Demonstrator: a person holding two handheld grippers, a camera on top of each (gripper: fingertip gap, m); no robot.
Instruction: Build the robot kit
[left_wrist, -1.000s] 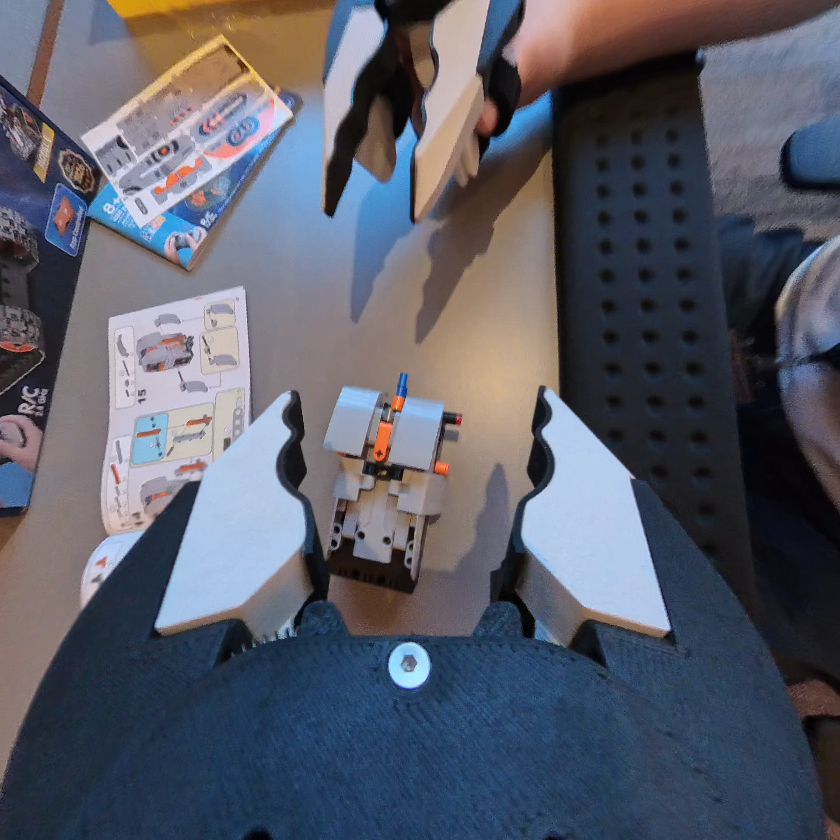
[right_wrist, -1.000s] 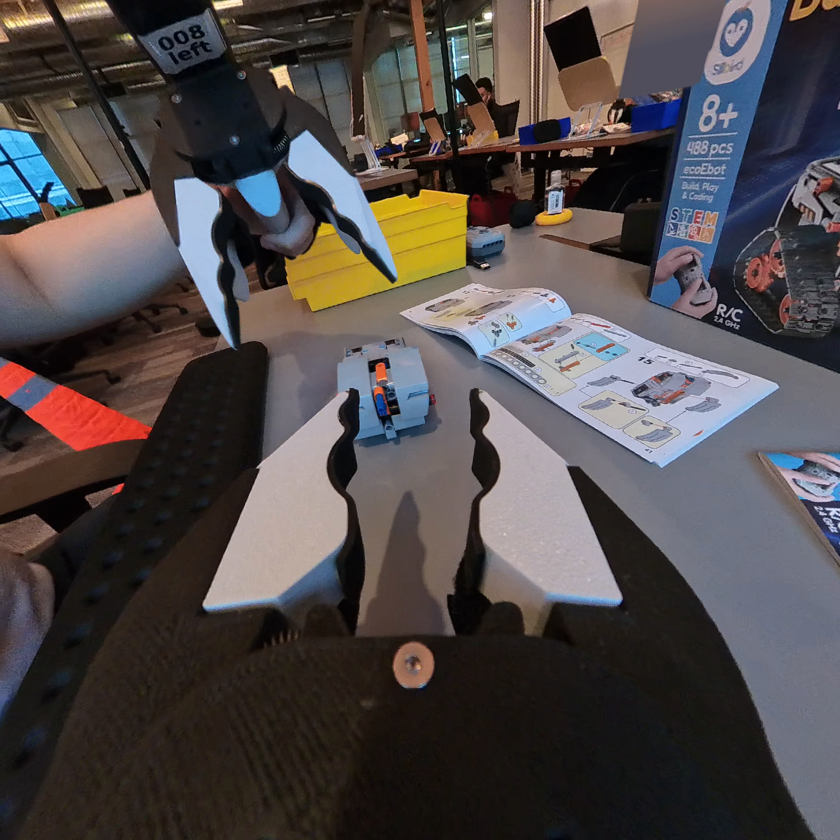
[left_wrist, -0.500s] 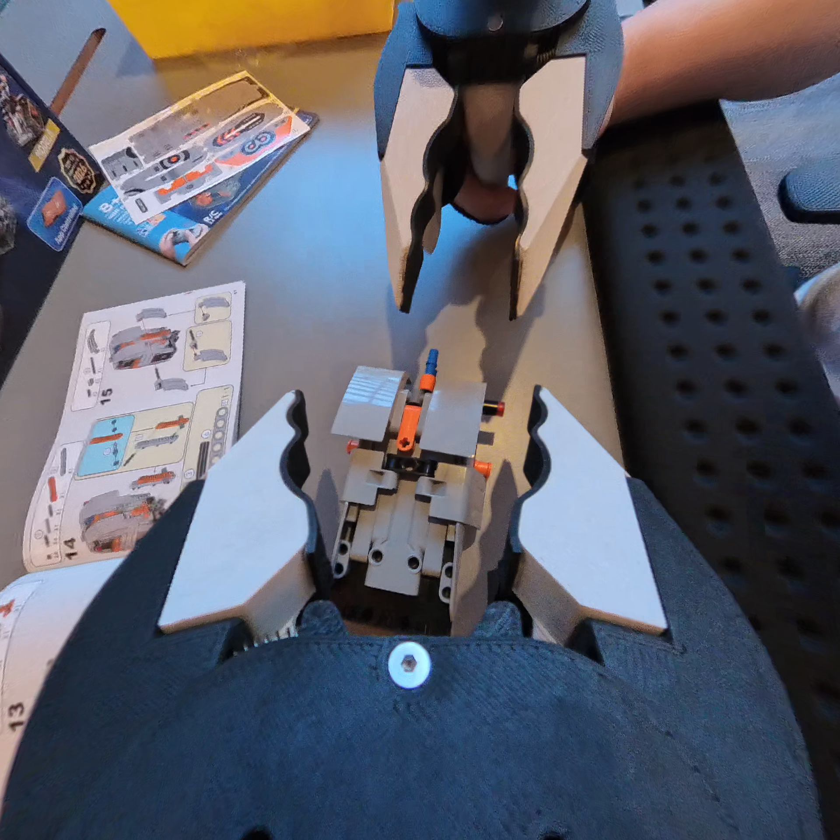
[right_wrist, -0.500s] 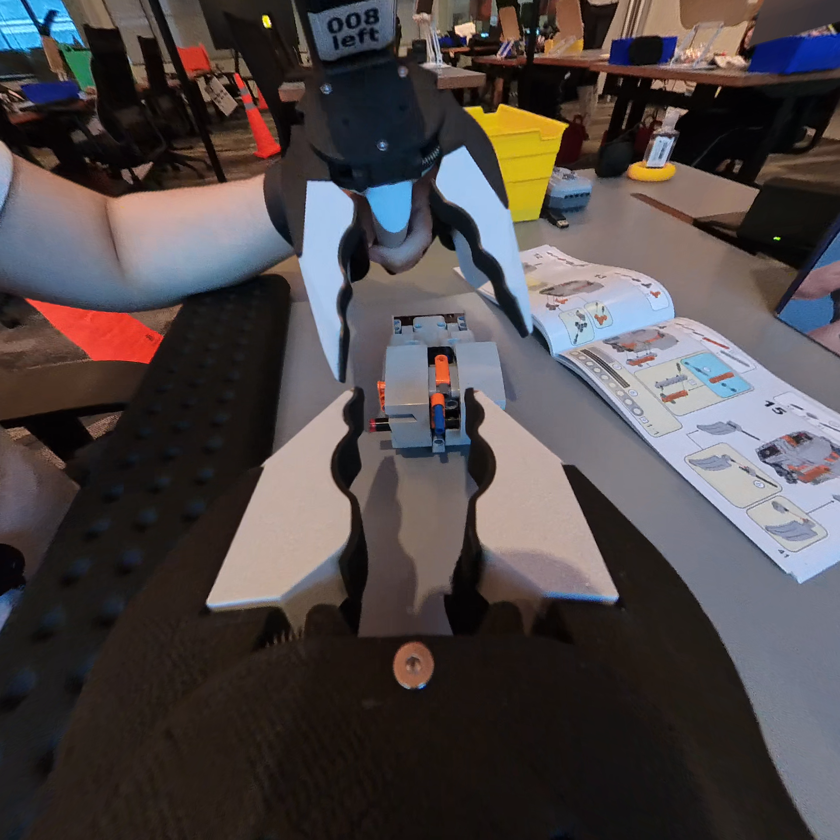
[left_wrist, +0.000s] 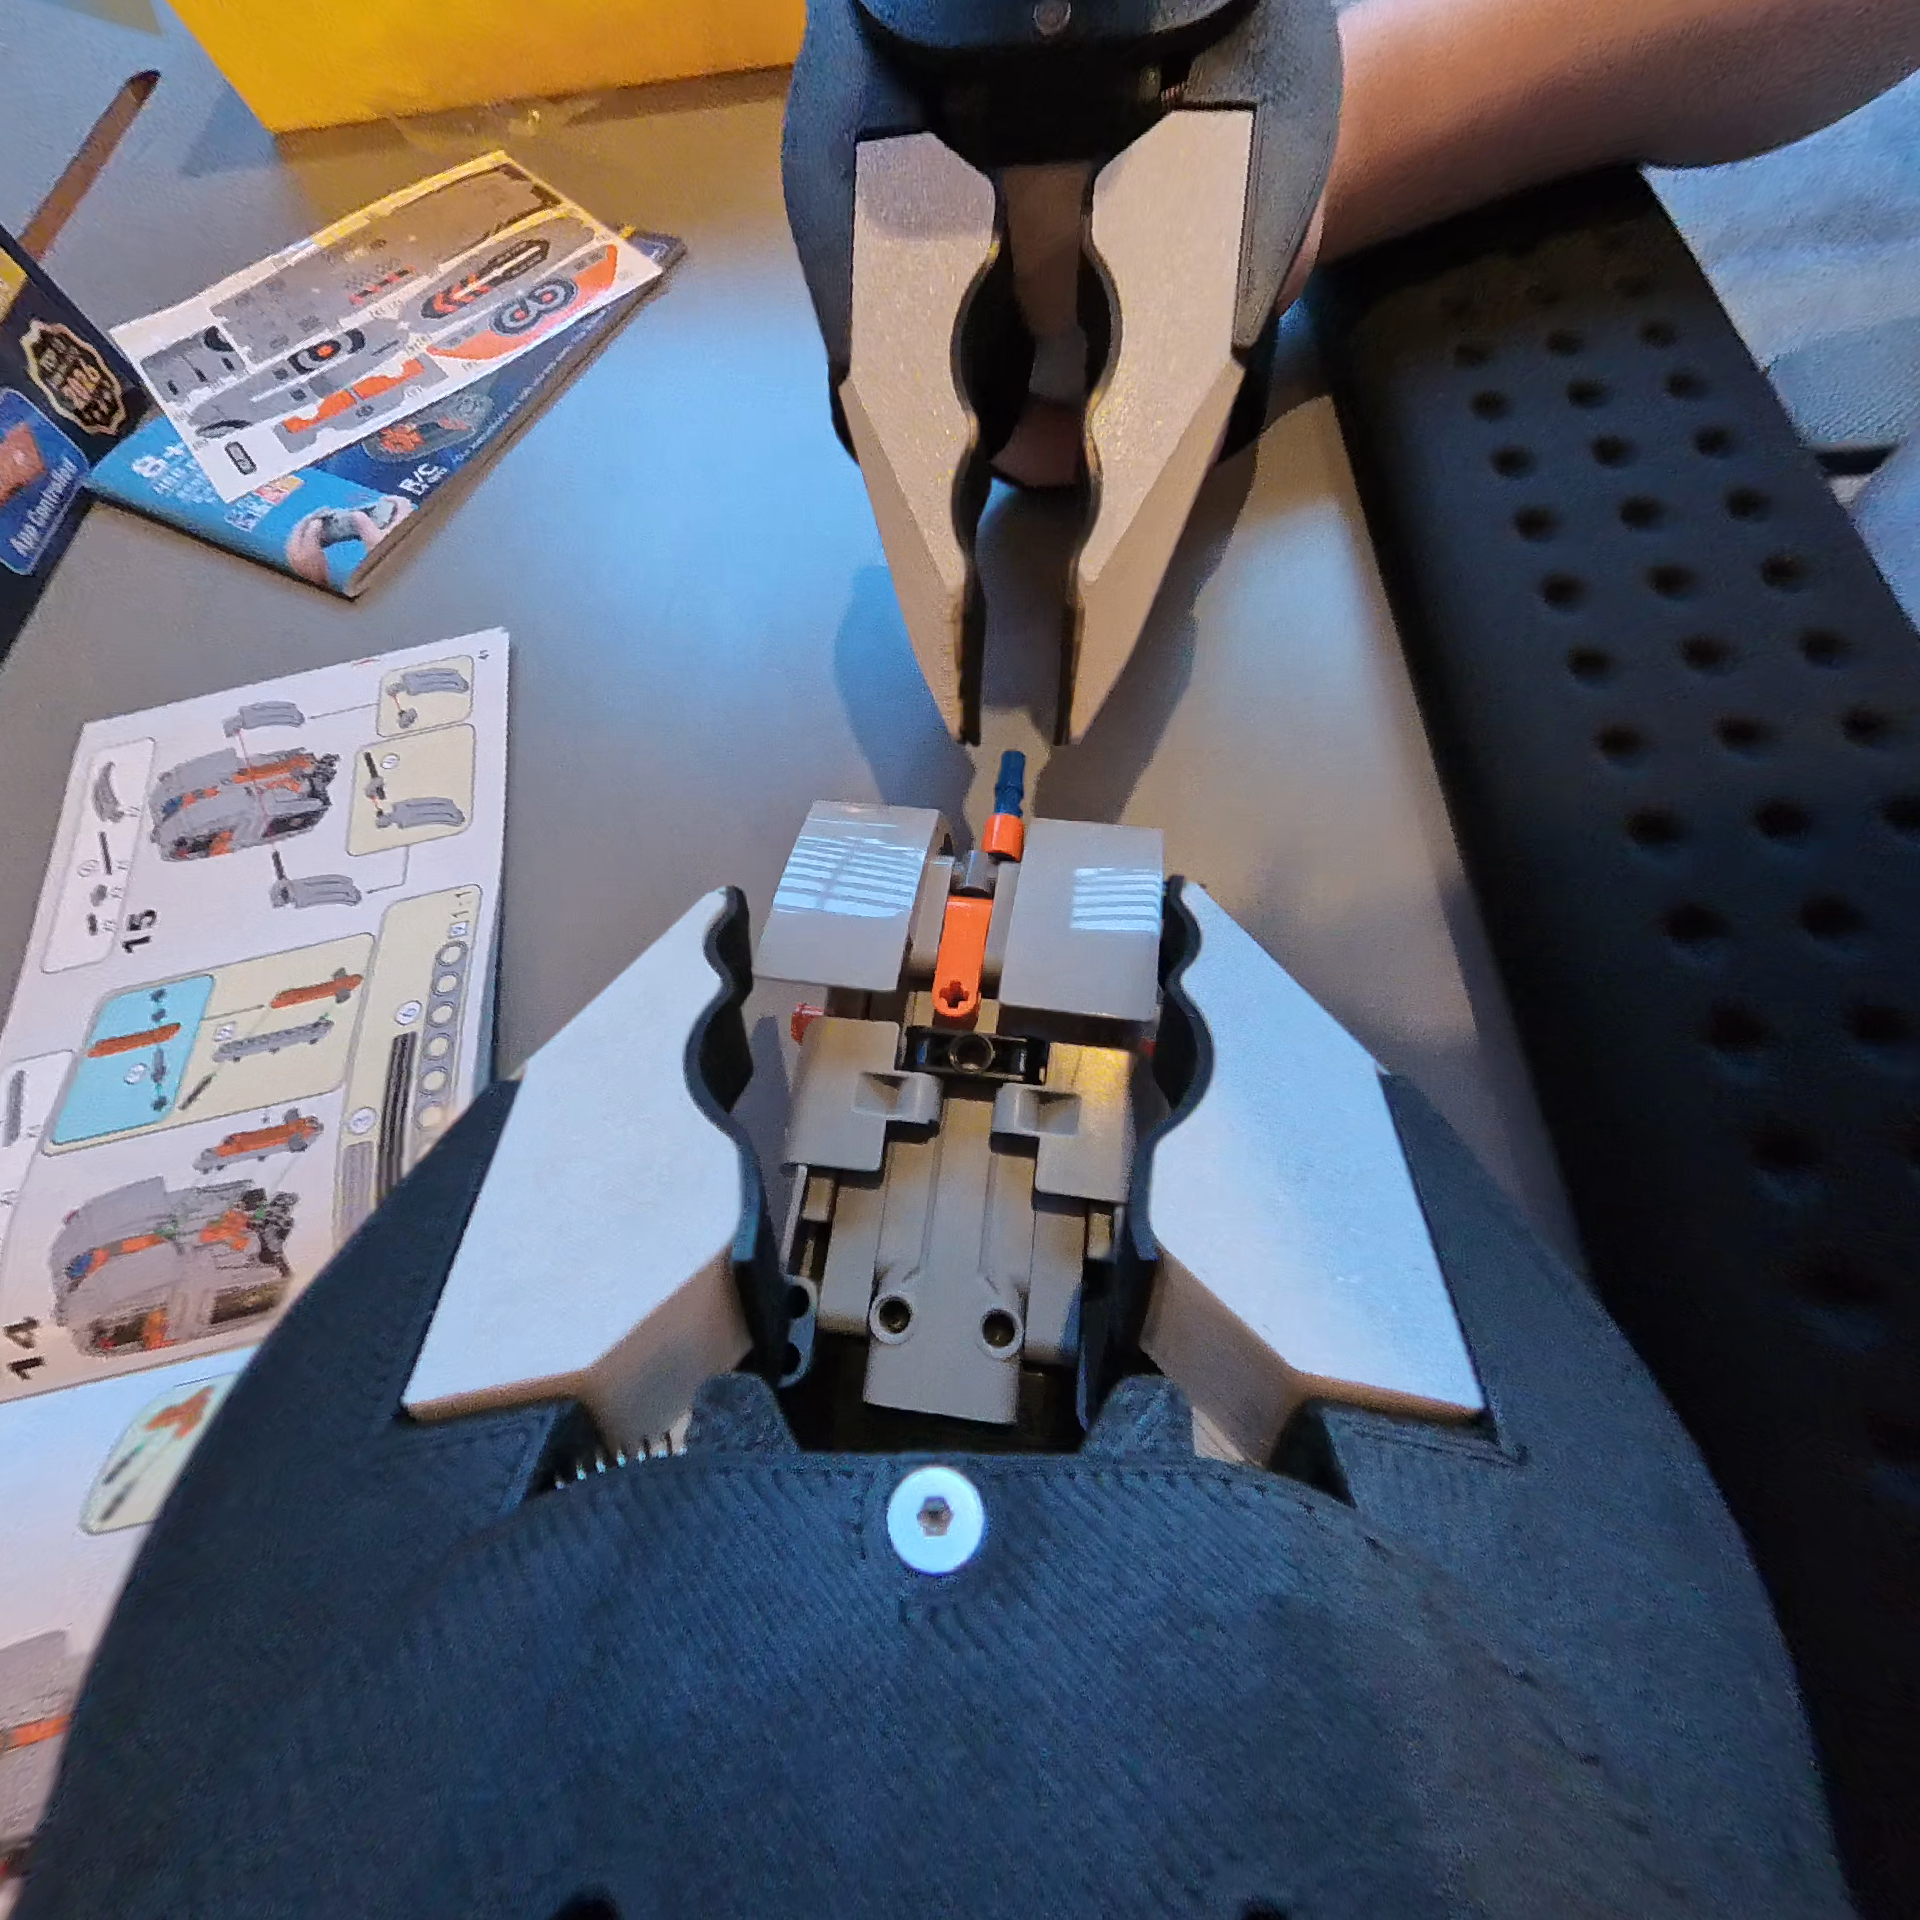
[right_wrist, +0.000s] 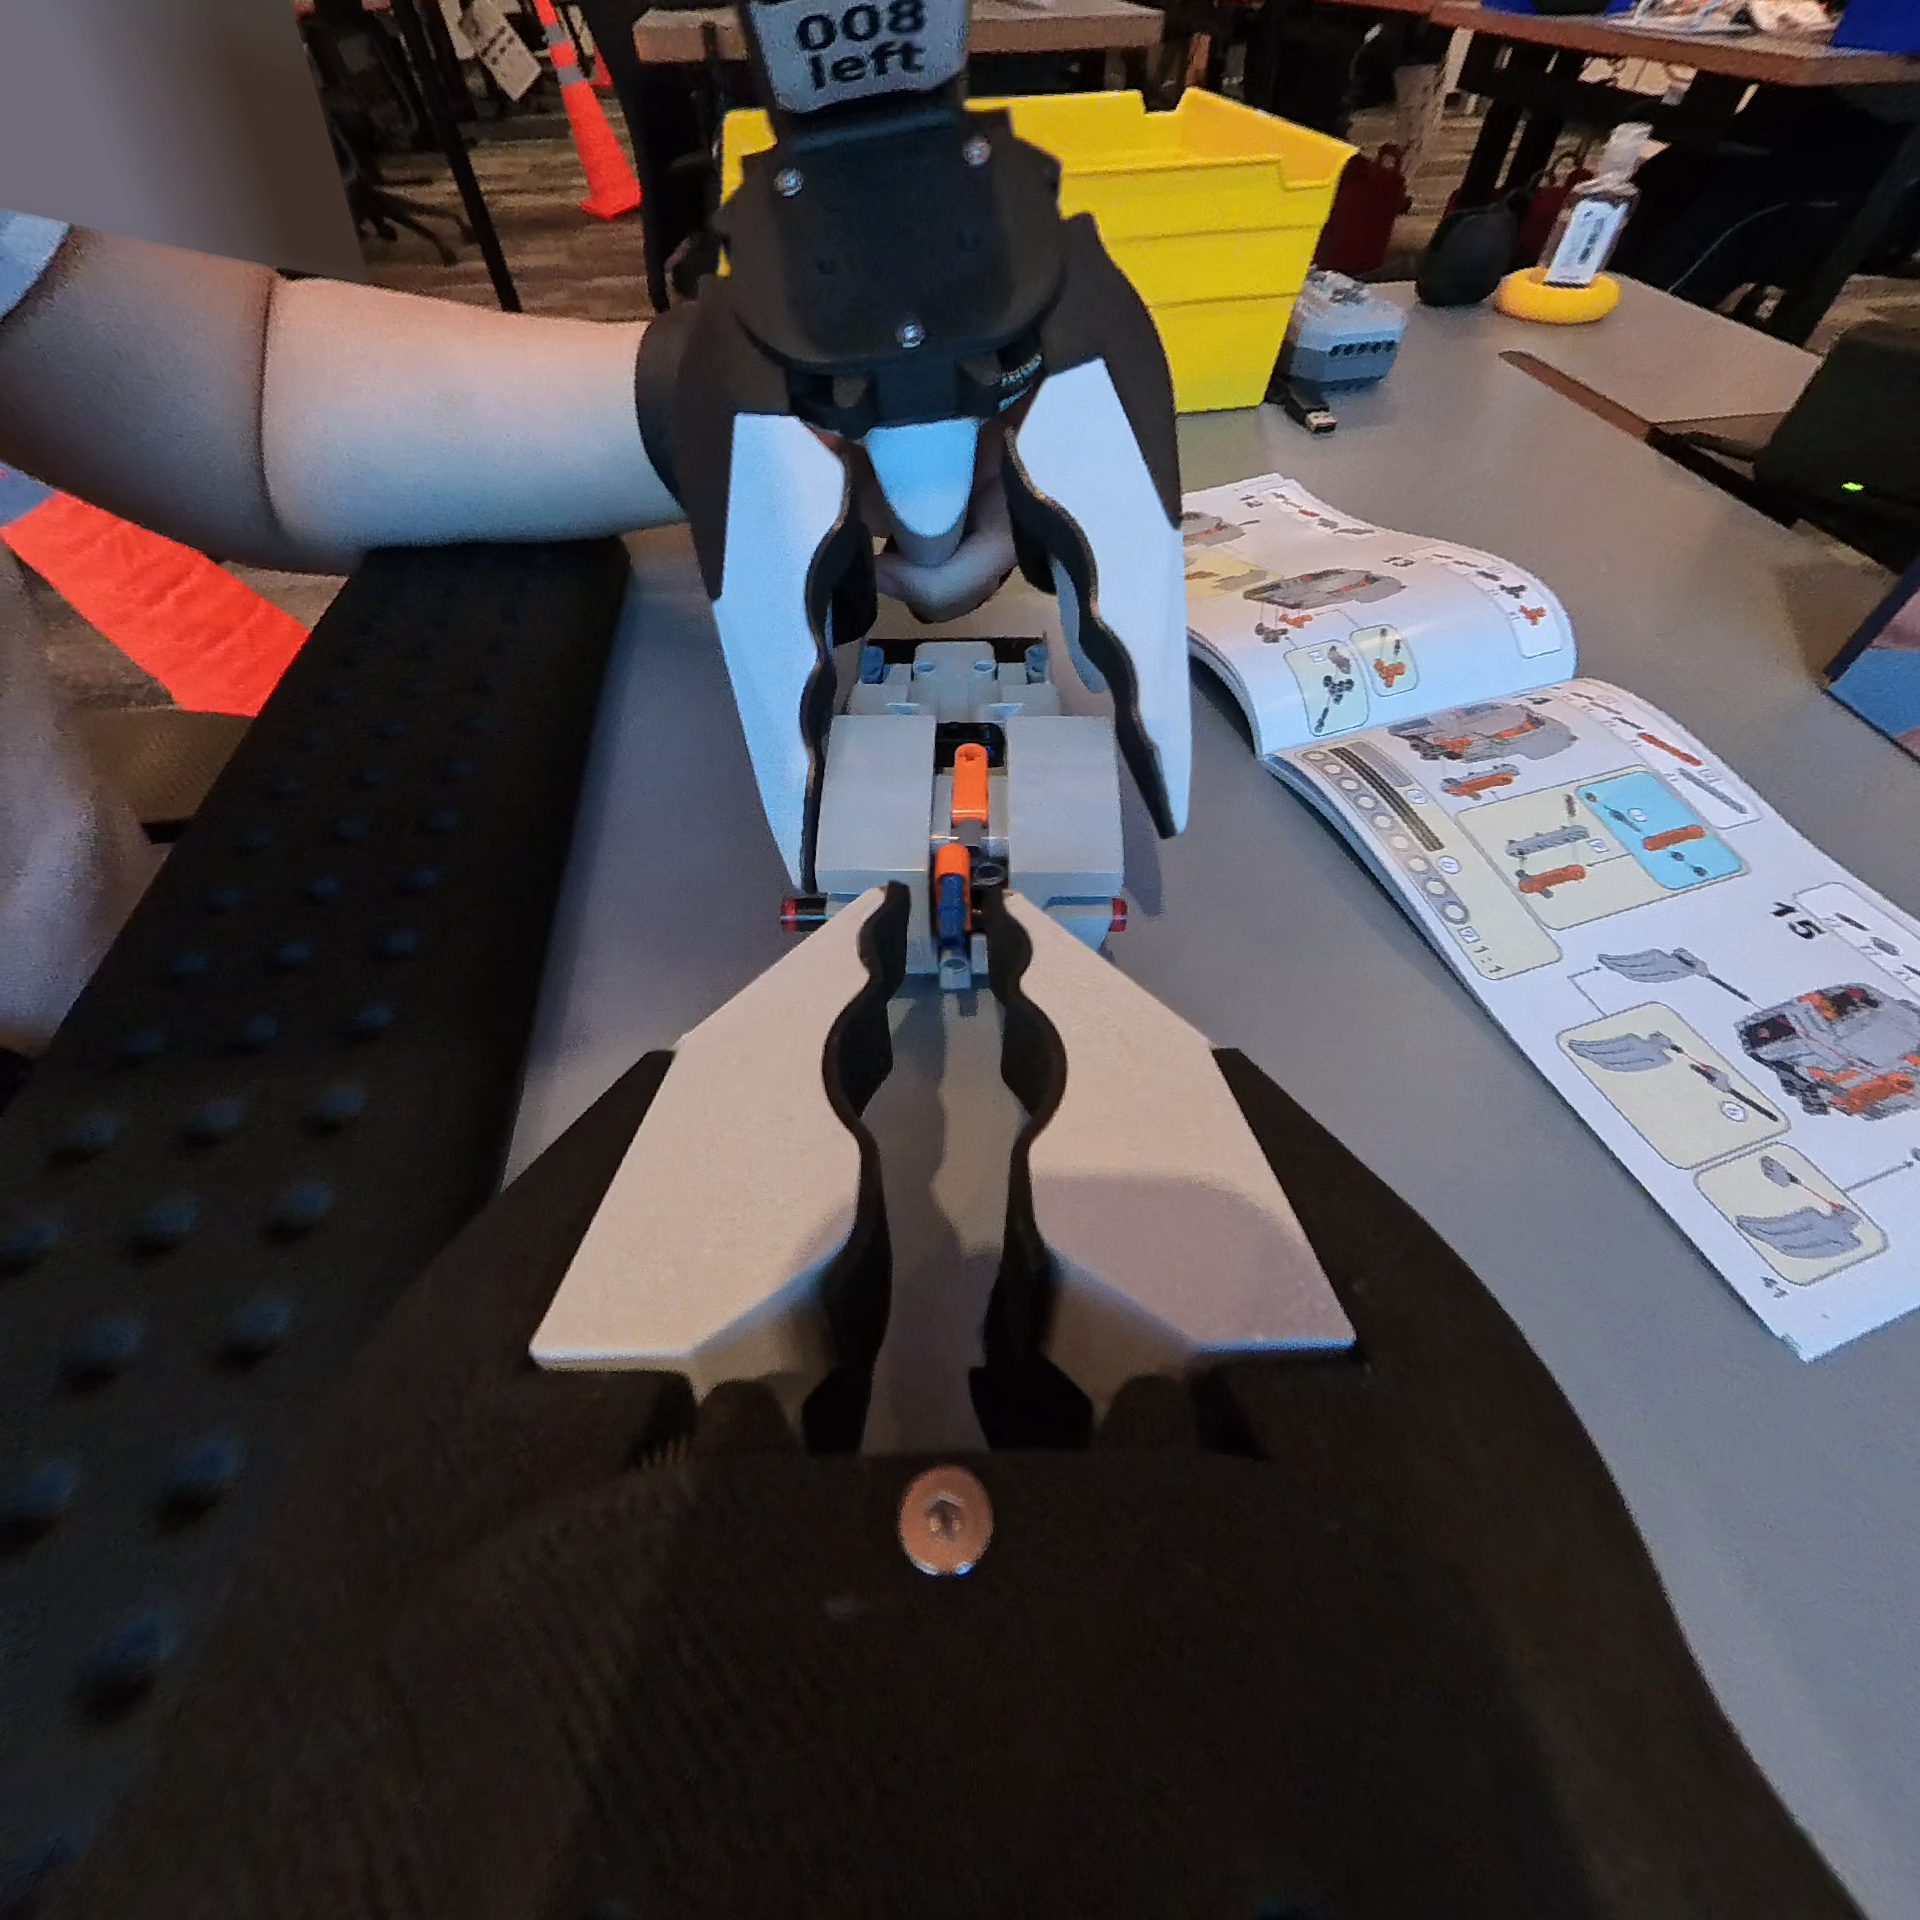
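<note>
Toy model (left_wrist: 956, 1143) sits on the counter (left_wrist: 675, 675), clamped between the left tool's (left_wrist: 954, 899) fingers, which press on its grey side panels. Facing it, the right tool (right_wrist: 945, 914) has its tips narrowly apart, lined up with the blue pin (left_wrist: 1008, 779) at the model's far end and just short of it. An open booklet (left_wrist: 260, 935) lies beside the left tool.

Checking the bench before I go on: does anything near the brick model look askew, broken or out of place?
Nothing stands out. The grey brick model sits flat and whole on the table between the left hand-held gripper's fingers. The right hand-held gripper flanks its blue pin. The open instruction booklet lies flat beside it.
</note>
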